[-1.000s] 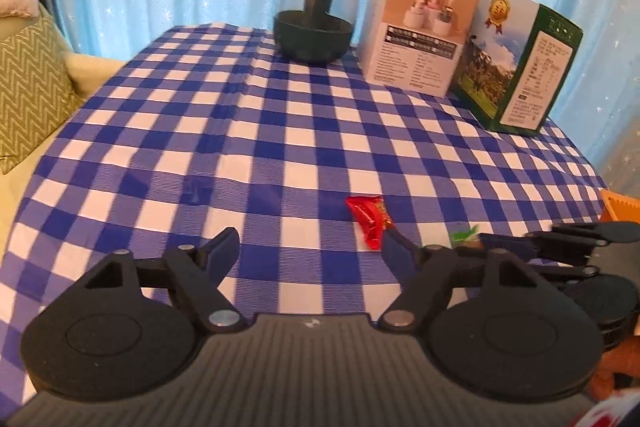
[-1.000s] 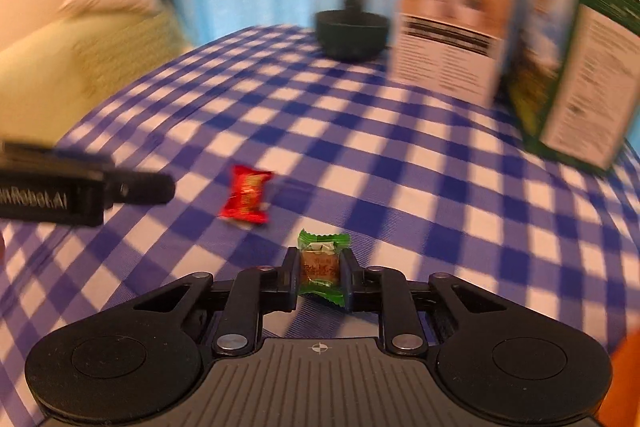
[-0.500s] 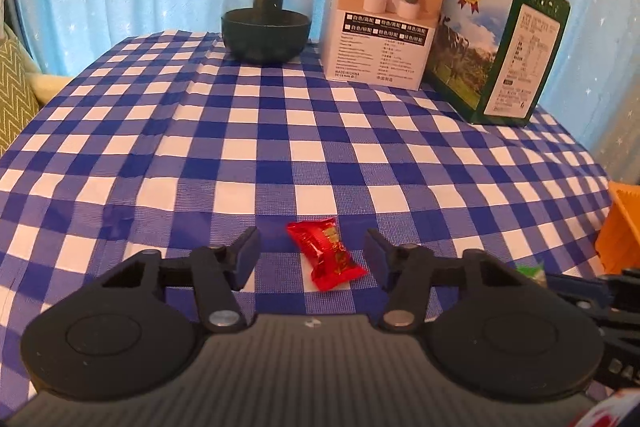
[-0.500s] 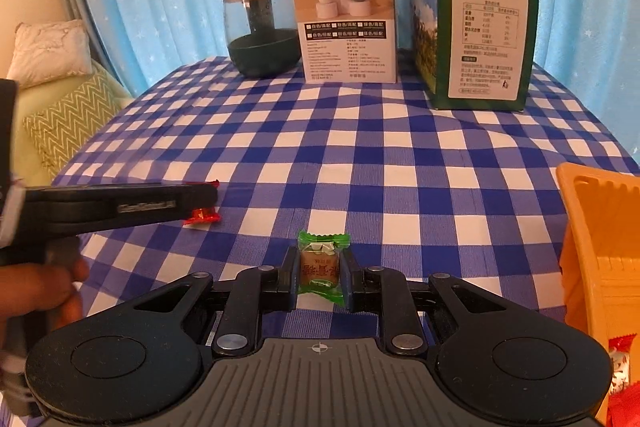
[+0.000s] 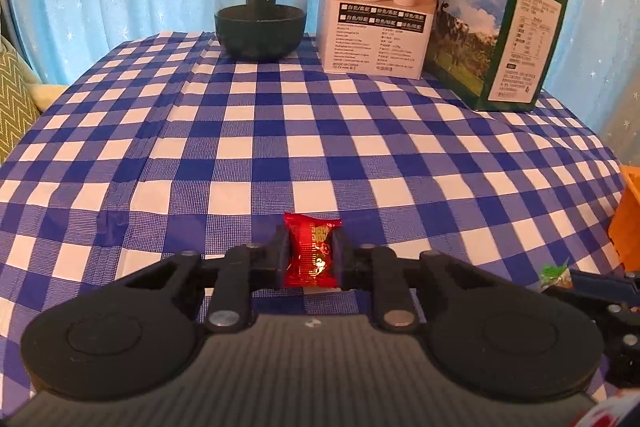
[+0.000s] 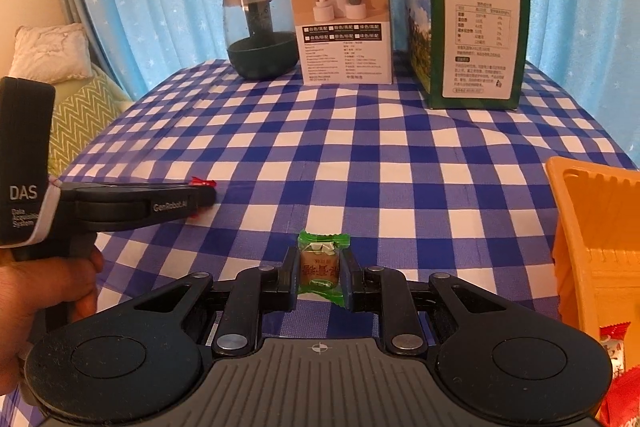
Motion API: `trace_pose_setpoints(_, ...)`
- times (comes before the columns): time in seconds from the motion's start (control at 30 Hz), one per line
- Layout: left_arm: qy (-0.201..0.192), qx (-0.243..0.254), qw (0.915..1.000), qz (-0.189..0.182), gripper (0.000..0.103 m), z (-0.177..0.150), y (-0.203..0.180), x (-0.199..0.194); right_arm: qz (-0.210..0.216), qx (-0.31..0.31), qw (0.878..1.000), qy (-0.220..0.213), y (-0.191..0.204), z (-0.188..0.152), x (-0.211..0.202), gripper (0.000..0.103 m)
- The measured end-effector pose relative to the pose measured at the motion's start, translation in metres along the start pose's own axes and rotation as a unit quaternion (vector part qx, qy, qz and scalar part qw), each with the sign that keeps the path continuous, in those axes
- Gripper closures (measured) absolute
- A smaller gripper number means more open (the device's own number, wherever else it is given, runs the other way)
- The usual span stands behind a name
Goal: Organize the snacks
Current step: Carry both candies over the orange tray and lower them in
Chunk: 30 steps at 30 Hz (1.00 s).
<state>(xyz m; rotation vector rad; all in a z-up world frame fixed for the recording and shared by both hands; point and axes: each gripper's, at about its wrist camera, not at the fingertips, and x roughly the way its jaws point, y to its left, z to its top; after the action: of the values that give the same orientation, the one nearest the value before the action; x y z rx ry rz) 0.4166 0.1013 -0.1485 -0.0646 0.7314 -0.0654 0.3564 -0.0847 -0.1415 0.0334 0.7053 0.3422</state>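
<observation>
A red wrapped candy lies on the blue checked tablecloth, and my left gripper is shut on it, a finger pressing each side. From the right wrist view the left gripper reaches in low from the left, a hand behind it, with only a red edge of that candy showing. My right gripper is shut on a green wrapped candy, held just above the cloth. That green candy also shows at the lower right of the left wrist view. An orange basket stands to the right.
At the table's back stand a dark glass jar, a white carton and a green carton. Red snack packets lie in the basket. Cushions sit on a sofa beyond the left edge.
My left gripper slid up to the red candy and shut on it. My right gripper, still holding the green candy, swung right so the orange basket came into view.
</observation>
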Motion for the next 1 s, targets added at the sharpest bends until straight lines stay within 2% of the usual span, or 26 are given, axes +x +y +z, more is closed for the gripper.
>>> trace_pose_setpoints(0.2,0.002,0.012,0.9998,-0.014,0.084,0.000,-0.012,-0.025,-0.002,0.008,1.000,-0.008,-0.004,0.002,-0.017,0.082)
trace_pose_setpoints(0.4,-0.010,0.011,0.9994,-0.032,0.084,0.001,-0.027,-0.066,-0.007,0.020,1.000,-0.022,-0.010,0.002,-0.050,0.082)
trace_pose_setpoints(1.0,-0.001,0.008,0.9964,-0.084,0.084,-0.072,-0.116,-0.202,-0.036,0.085,0.995,-0.043,-0.049,-0.042,-0.186,0.082)
